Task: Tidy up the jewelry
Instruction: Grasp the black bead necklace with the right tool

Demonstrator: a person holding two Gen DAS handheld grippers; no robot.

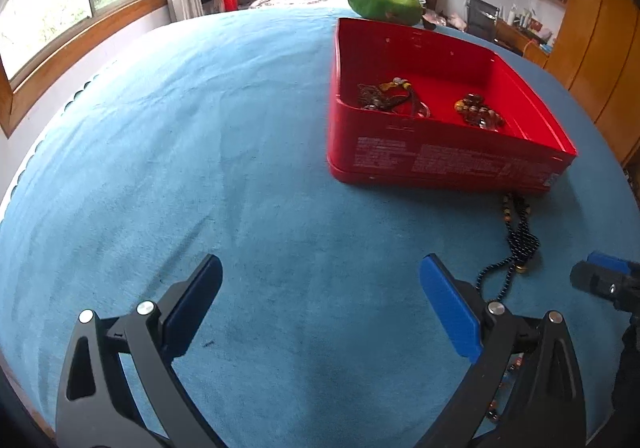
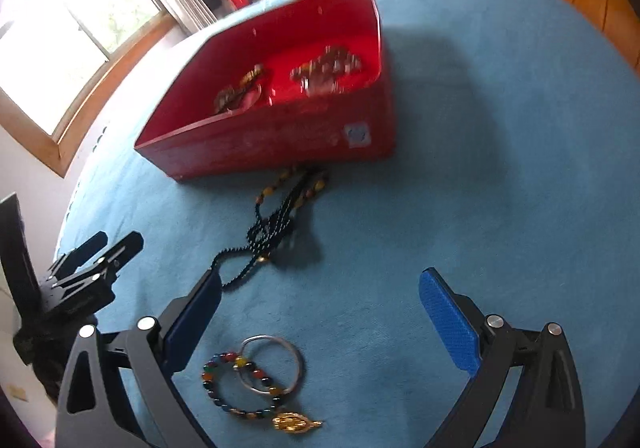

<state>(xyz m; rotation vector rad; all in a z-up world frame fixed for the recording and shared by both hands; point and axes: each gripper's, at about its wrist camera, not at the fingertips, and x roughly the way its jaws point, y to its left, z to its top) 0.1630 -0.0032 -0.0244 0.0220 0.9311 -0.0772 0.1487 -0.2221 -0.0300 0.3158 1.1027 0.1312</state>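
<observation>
A red box (image 1: pixel 440 163) stands on the blue cloth and holds two heaps of bead jewelry (image 1: pixel 478 113); it also shows in the right wrist view (image 2: pixel 280 139). A black bead necklace (image 2: pixel 272 228) lies just in front of the box, also in the left wrist view (image 1: pixel 520 236). A coloured bead bracelet (image 2: pixel 240 388), a silver bangle (image 2: pixel 272 362) and a gold pendant (image 2: pixel 296 422) lie between the right gripper's fingers. My right gripper (image 2: pixel 320 312) is open and empty above them. My left gripper (image 1: pixel 320 300) is open and empty over bare cloth.
A blue cloth (image 1: pixel 200 147) covers the surface. A green plush toy (image 1: pixel 380 1) lies behind the box. The left gripper (image 2: pixel 100 252) shows at the left of the right wrist view; the right gripper's tip (image 1: pixel 604 280) shows at the right of the left wrist view.
</observation>
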